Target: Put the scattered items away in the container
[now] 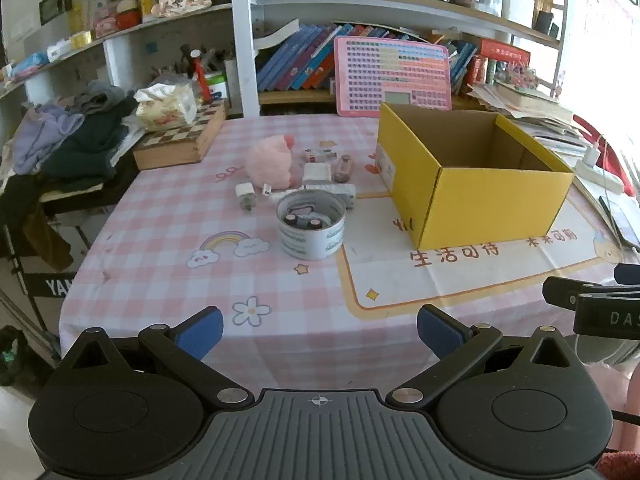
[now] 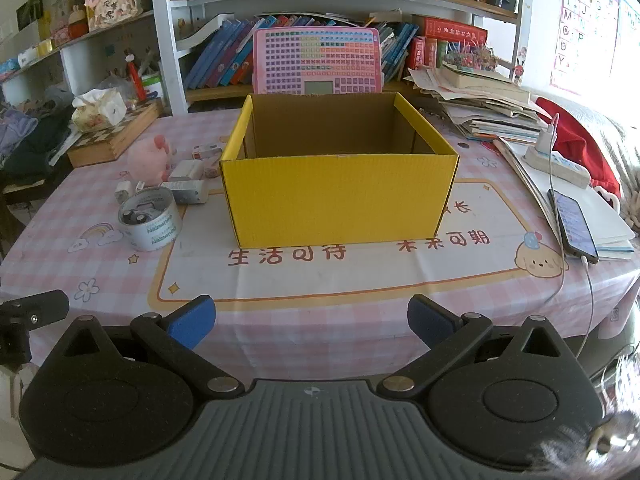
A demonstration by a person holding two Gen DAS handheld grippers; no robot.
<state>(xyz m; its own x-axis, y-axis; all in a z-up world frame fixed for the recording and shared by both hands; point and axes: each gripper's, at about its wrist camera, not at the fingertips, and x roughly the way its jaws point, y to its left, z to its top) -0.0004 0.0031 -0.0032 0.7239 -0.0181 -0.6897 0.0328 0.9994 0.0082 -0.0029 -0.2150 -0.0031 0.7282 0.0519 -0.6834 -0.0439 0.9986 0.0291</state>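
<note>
Left gripper point(image 1: 320, 330) hovered over the near table edge, jaws wide apart, nothing between them. Scattered items sat left of the box: white charger point(image 1: 244, 192), pink plush point(image 1: 269, 162), tape roll point(image 1: 311, 226) with small bits inside. Yellow box point(image 2: 340, 196) stood open. Right gripper point(image 2: 312, 320) faced it, jaws spread, empty.

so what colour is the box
Yellow outside, plain brown cardboard inside; the box shows best in the right wrist view.

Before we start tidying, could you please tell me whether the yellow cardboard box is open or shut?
Open: the yellow cardboard box has no lid on top, and its bare brown inside walls show.
</note>
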